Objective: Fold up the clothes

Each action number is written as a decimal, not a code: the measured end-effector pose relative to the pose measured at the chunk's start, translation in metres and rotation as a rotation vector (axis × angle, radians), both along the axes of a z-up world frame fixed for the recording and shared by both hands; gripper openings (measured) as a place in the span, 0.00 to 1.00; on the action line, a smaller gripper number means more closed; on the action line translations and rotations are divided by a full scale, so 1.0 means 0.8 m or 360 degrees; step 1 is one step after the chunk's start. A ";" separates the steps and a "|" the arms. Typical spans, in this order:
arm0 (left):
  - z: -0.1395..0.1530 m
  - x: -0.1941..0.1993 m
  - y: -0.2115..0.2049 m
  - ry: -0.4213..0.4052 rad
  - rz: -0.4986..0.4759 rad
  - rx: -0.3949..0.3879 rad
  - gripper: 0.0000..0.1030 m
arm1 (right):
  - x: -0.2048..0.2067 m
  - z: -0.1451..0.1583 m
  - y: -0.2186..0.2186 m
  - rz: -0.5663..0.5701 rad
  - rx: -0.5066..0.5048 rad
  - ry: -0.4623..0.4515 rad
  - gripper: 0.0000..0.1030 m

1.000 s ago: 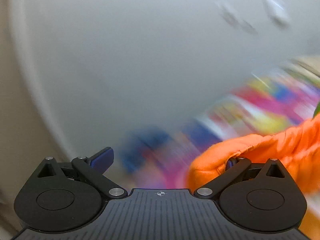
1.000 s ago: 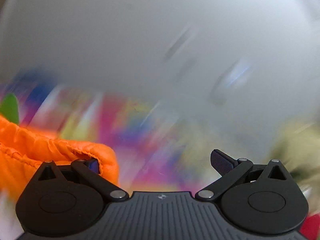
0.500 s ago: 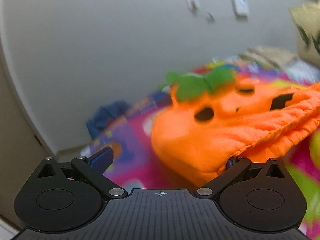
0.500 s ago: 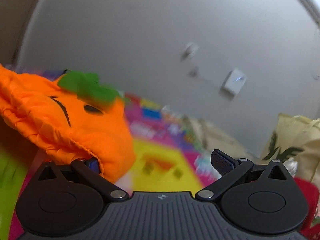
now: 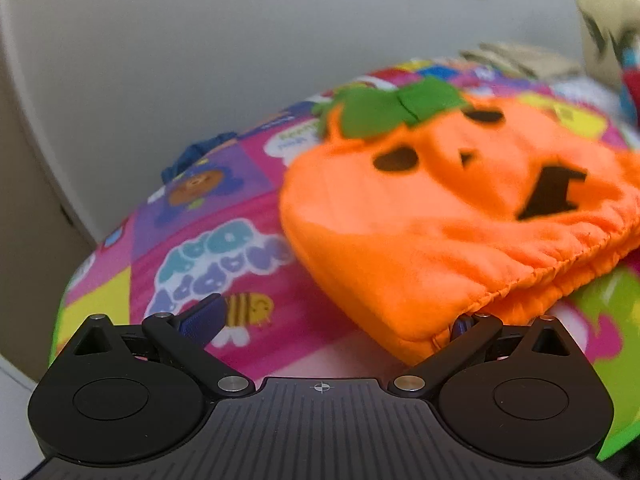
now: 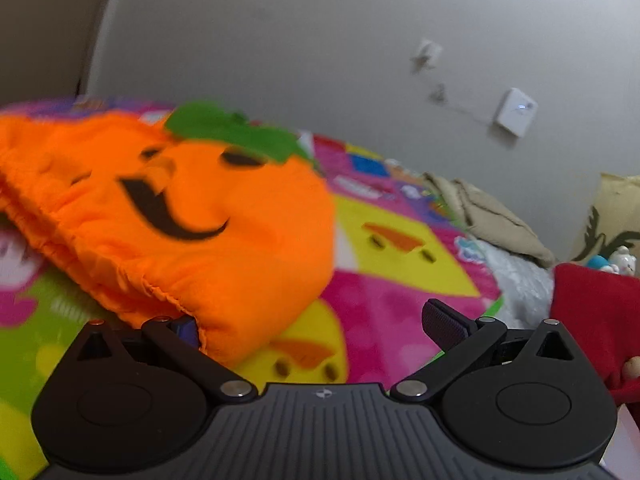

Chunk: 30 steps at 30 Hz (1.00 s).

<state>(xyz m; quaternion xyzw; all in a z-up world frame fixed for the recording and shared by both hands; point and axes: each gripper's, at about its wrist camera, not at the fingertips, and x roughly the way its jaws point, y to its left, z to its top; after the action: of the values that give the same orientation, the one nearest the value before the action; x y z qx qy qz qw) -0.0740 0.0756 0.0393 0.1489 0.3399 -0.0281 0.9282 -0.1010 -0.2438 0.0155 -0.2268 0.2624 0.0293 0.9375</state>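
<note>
Two claws are showing wide-spread fingers, yet each is catching the orange pumpkin costume at a hem corner. We are seeing the left claw with its right finger tucked under the gathered hem at lower right of the frame, its left finger bare. The right claw is mirroring this, left finger buried in fabric. Across the colourful play mat the costume is lying face up, green leaf toward the grey wall.
</note>
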 end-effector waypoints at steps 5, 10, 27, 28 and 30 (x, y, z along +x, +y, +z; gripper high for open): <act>0.032 0.018 -0.011 -0.0223 0.0099 0.0084 1.00 | 0.010 0.030 0.002 -0.0218 -0.0143 -0.0338 1.00; 0.015 0.003 -0.004 -0.0120 0.0095 0.0014 1.00 | -0.045 0.101 -0.006 -0.0261 0.0042 -0.0866 1.00; 0.025 -0.076 0.033 0.0149 -0.0366 -0.0566 1.00 | -0.064 0.009 -0.077 0.0236 0.0773 0.0287 1.00; 0.037 -0.088 0.035 0.0107 -0.0417 -0.0600 1.00 | -0.074 0.017 -0.081 0.0274 0.0804 0.0283 1.00; 0.055 -0.099 0.036 0.0013 -0.0446 -0.0643 1.00 | -0.088 0.036 -0.091 0.0302 0.0917 0.0217 1.00</act>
<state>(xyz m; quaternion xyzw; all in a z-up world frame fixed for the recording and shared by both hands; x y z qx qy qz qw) -0.1531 0.1046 0.0834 0.0058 0.3070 -0.2246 0.9248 -0.1718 -0.3170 0.0442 0.0275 0.2833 0.2049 0.9365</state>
